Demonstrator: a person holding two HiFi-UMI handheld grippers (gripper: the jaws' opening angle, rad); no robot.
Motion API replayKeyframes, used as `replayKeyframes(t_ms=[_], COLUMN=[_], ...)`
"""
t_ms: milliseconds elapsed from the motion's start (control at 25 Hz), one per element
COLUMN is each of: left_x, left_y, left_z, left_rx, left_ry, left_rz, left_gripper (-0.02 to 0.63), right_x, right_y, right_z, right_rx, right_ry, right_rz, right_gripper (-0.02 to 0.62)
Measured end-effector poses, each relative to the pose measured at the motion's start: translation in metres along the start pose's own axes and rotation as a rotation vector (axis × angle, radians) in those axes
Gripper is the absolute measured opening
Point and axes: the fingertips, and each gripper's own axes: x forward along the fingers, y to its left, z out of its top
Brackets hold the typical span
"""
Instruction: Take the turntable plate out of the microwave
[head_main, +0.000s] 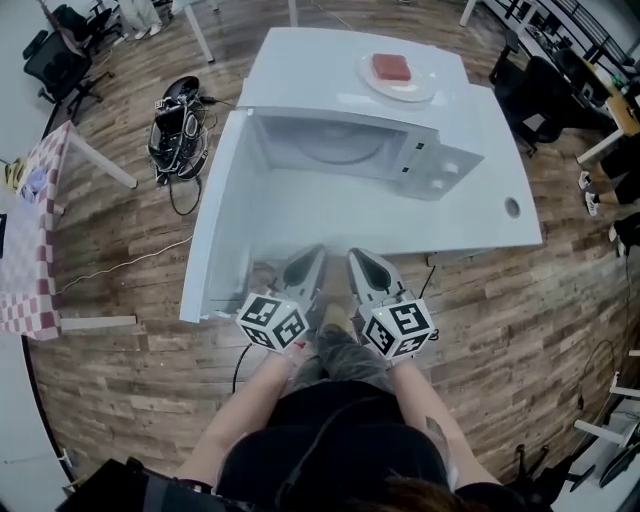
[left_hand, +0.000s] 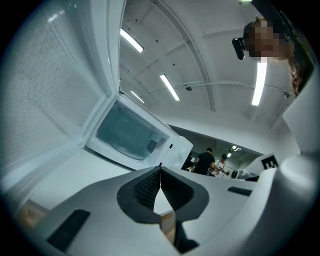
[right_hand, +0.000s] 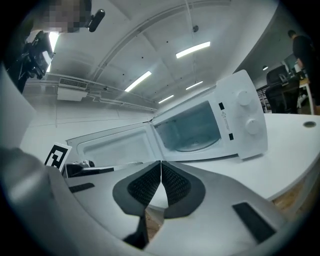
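Observation:
The white microwave (head_main: 440, 170) stands on a white table (head_main: 480, 220) with its door (head_main: 220, 210) swung wide open to the left. Inside the cavity lies the round glass turntable plate (head_main: 338, 150), also visible in the right gripper view (right_hand: 192, 145) and faintly in the left gripper view (left_hand: 125, 142). My left gripper (head_main: 310, 262) and right gripper (head_main: 360, 262) hover side by side at the table's near edge, well short of the cavity. Both are shut and hold nothing, as the left gripper (left_hand: 160, 170) and right gripper (right_hand: 161, 164) views show.
A white plate with a red block (head_main: 397, 75) rests on top of the microwave. The table has a cable hole (head_main: 512, 207) at the right. Black gear and cables (head_main: 178, 130) lie on the wooden floor at left, beside a checkered table (head_main: 30, 240). Office chairs stand around.

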Motion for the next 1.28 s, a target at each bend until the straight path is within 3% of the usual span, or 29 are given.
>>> replayKeyframes(t_ms=[400, 600, 760, 960, 1280], left_x=[0.058, 0.071, 0.08, 0.099, 0.117], left_y=[0.026, 0.042, 0.058, 0.078, 0.11], left_z=[0.008, 0.014, 0.017, 0.02, 0.036], left_rx=[-0.025, -0.089, -0.135, -0.135, -0.205], left_ry=[0.021, -0.004, -0.014, 0.001, -0.039], left_rz=[0.055, 0.083, 0.11, 0.15, 0.185], left_gripper=[0.012, 0.014, 0.014, 0.058, 0.092], right_x=[0.036, 0.053, 0.071, 0.091, 0.118], right_y=[-0.056, -0.072, -0.089, -0.096, -0.123], right_z=[-0.003, -0.001, 0.002, 0.009, 0.028], right_rx=[0.115, 0.089, 0.221, 0.132, 0.1], right_ry=[0.048, 0.068, 0.054, 0.07, 0.024], right_rz=[-0.006, -0.023, -0.062, -0.078, -0.171], right_gripper=[0.021, 0.021, 0.021, 0.036, 0.083])
